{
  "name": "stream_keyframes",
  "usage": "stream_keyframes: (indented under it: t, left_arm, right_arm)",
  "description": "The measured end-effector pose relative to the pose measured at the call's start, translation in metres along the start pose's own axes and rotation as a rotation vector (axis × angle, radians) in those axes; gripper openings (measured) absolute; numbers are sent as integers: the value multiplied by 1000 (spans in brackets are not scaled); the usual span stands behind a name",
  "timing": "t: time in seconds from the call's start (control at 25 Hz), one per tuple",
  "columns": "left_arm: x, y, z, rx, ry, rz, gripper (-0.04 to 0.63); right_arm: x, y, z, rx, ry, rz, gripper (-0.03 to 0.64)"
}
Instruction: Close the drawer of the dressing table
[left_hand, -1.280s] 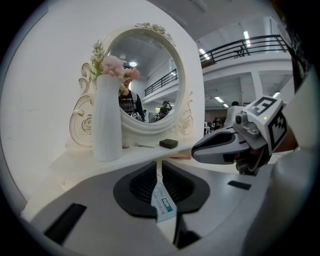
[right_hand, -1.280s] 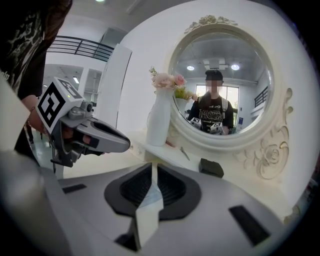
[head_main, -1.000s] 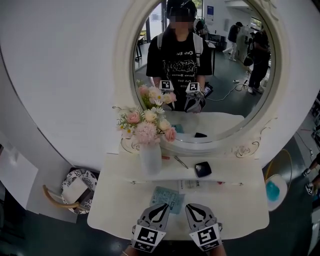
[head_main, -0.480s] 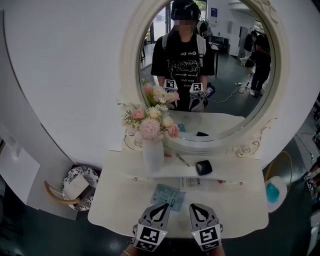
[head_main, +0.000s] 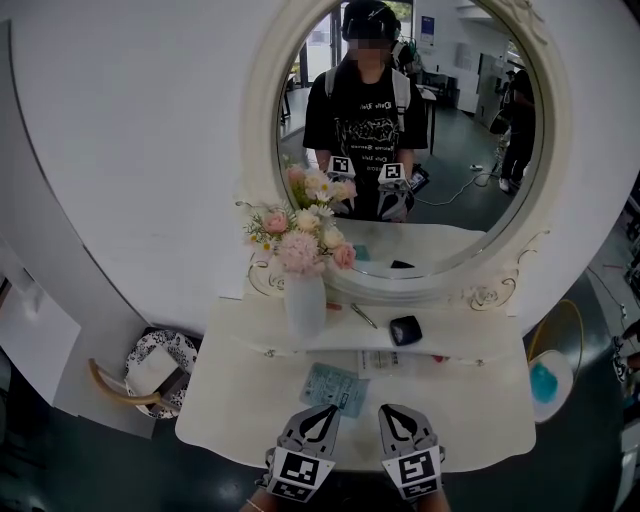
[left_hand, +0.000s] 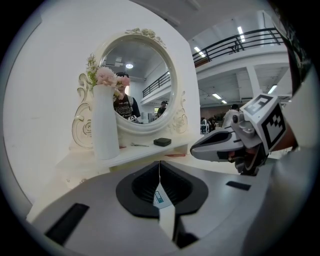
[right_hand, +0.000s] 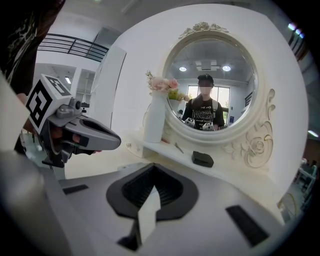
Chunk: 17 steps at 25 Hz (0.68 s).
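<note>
Cut off by the head view's bottom edge: the rears of the left gripper (head_main: 328, 412) and right gripper (head_main: 388, 412). Too small to read: print on the pale green card (head_main: 333, 388). Too thin to name: the sliver (head_main: 363, 317) beside the vase (head_main: 305, 305). Partly covered by the left edge of the dressing table (head_main: 215, 420): the patterned container (head_main: 155, 365) on the floor. Cannot tell where the drawer sits.
</note>
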<state>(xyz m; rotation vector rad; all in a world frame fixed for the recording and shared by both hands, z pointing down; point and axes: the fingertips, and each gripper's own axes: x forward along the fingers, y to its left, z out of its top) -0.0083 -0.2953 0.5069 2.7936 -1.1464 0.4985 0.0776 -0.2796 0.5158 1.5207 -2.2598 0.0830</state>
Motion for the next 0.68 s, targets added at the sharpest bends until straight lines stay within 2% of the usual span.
stream_keyframes:
  t: [0.68]
  left_arm:
    - [-9,0,-6,0,7,23,18]
  right_arm:
    - [-7,4,-4,-1,-2,-16,9]
